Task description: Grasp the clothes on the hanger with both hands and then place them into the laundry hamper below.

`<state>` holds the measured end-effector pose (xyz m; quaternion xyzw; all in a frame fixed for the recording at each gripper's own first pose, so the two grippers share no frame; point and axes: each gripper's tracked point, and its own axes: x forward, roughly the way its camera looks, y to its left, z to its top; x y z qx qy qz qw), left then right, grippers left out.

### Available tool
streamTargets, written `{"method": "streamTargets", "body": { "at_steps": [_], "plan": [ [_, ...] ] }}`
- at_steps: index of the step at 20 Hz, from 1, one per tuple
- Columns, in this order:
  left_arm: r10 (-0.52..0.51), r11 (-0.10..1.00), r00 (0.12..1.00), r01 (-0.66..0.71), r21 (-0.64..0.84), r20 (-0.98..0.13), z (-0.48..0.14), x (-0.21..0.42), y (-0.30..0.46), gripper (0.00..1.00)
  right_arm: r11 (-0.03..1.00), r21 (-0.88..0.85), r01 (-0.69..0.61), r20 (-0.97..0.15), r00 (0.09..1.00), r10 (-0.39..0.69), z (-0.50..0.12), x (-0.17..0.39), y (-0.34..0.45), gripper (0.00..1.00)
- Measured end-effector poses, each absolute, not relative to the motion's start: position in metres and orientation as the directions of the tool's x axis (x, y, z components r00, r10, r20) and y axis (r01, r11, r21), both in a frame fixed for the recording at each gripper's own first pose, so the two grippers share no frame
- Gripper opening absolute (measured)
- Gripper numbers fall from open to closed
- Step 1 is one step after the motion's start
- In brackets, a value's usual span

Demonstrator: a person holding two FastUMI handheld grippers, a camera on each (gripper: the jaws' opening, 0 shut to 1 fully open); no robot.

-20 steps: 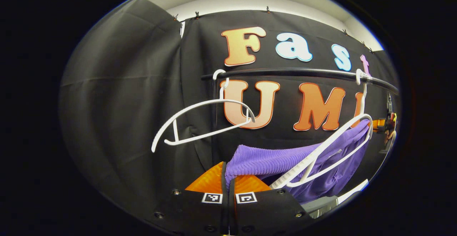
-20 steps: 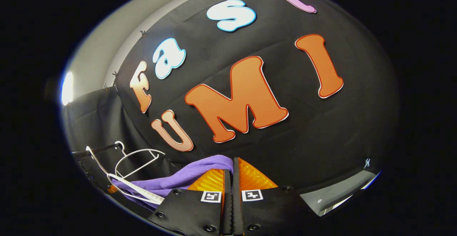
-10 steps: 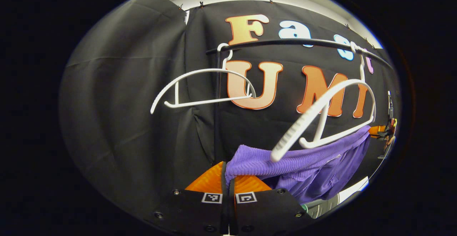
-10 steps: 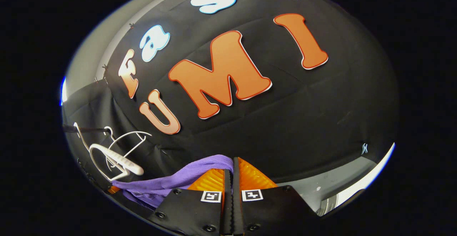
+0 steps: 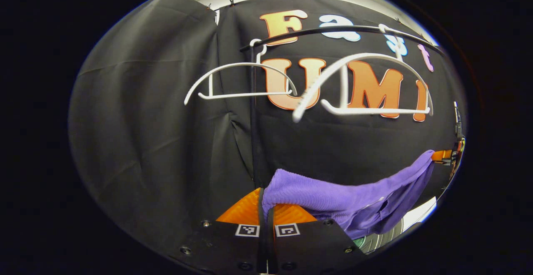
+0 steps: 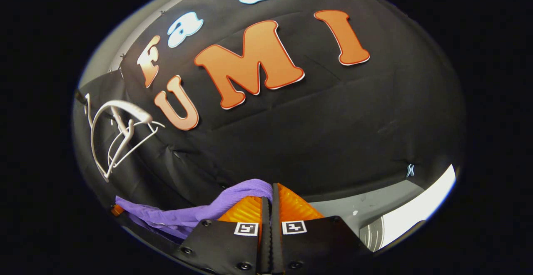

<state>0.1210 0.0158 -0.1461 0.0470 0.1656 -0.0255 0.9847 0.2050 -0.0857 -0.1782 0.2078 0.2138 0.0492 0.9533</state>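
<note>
A purple knit garment (image 5: 333, 196) hangs stretched between my two grippers, below the white hangers. My left gripper (image 5: 265, 194) is shut on one end of it, the cloth bunched over its orange fingers. The far end of the garment runs to the right gripper (image 5: 442, 155) at the right edge of the left gripper view. In the right gripper view my right gripper (image 6: 270, 189) is shut on the purple garment (image 6: 195, 212), which trails off to the lower left. The bare white hanger (image 5: 366, 83) that carried it swings on the black rail (image 5: 333, 29).
A second bare white hanger (image 5: 241, 81) hangs on the rail's left end, beside the rail's upright post (image 5: 252, 142). Both hangers (image 6: 116, 133) appear at the left of the right gripper view. Pale floor (image 6: 374, 208) and a round rim (image 5: 383, 237) lie low.
The garment has slipped off the white hanger and come down with both grippers. The freed hanger has swung up level on the rail. Both grippers stay shut.
</note>
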Motion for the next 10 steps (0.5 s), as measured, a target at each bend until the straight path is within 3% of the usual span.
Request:
{"method": "streamTargets", "body": {
  "at_steps": [10],
  "plan": [
    [-0.159,0.983,0.899,0.180,0.015,-0.409,-0.180,0.076,-0.072,0.00,0.894,0.448,-0.021,-0.453,0.857,0.247,-0.231,0.136,-0.044,0.07]
  ]
}}
